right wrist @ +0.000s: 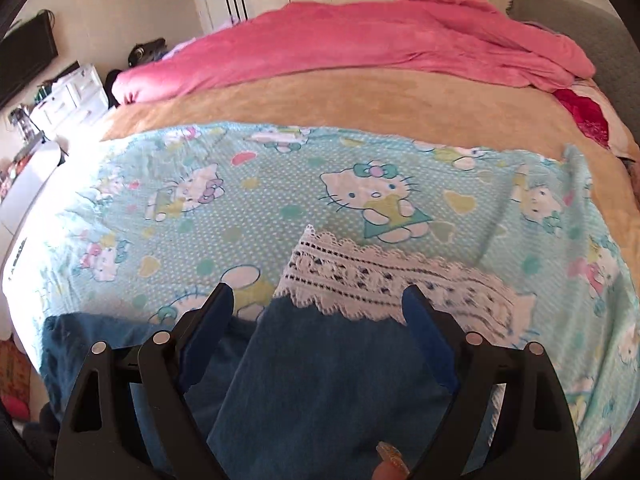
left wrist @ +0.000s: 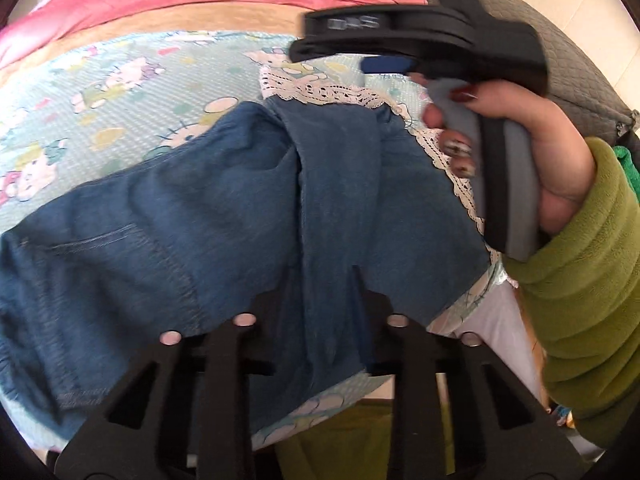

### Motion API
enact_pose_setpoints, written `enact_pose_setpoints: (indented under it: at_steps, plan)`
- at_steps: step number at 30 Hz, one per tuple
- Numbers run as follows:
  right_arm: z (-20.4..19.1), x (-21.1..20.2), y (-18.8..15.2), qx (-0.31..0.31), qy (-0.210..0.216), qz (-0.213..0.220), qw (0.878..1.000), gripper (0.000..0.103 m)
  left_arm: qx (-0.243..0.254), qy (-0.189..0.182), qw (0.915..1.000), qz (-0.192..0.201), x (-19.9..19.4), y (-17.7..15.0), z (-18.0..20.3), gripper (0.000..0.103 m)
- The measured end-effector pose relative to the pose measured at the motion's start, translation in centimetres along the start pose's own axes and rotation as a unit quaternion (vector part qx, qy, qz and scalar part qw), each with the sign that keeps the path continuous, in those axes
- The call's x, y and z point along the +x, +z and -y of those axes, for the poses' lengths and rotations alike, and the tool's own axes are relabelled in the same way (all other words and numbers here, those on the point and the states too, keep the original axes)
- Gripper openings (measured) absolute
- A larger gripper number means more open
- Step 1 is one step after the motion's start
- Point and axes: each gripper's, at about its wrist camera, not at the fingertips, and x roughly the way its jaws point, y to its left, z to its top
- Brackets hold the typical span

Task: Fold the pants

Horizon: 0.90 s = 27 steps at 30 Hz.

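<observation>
Blue denim pants (left wrist: 200, 216) with white lace hems (left wrist: 332, 90) lie on a Hello Kitty sheet (left wrist: 120, 80). My left gripper (left wrist: 322, 280) is shut on a fold of the denim near the bed's front edge. My right gripper (right wrist: 318, 300) is open, its blue pads (right wrist: 424, 332) on either side of a pant leg (right wrist: 320, 376) just short of the lace hem (right wrist: 384, 280), and nothing is pinched. In the left wrist view the right gripper's body (left wrist: 420, 40) hovers over the hem, held by a hand in a green sleeve (left wrist: 580, 260).
A pink blanket (right wrist: 360, 40) and a tan cover (right wrist: 320, 96) lie farther up the bed. A grey headboard (right wrist: 592, 20) is at the right. White drawers (right wrist: 68, 96) and clutter stand at the left. The bed's front edge (left wrist: 480, 320) is right below the left gripper.
</observation>
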Motion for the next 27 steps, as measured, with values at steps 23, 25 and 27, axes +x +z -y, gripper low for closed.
enact_pose_setpoints:
  at_steps: [23,25,27]
  plan:
    - [3.0,5.1,1.5,0.057,-0.02,0.016,0.998,0.015,0.009,0.004,0.9999,-0.005,2.2,-0.6,1.2,0.017]
    - [4.5,2.7,0.8,0.078,-0.006,0.036,0.996,0.015,0.007,0.003,1.0,-0.004,2.4,-0.6,0.6,0.017]
    - [5.8,0.6,0.1,0.093,0.001,0.05,0.994,0.015,0.01,0.006,0.9999,-0.002,2.0,-0.7,0.3,0.019]
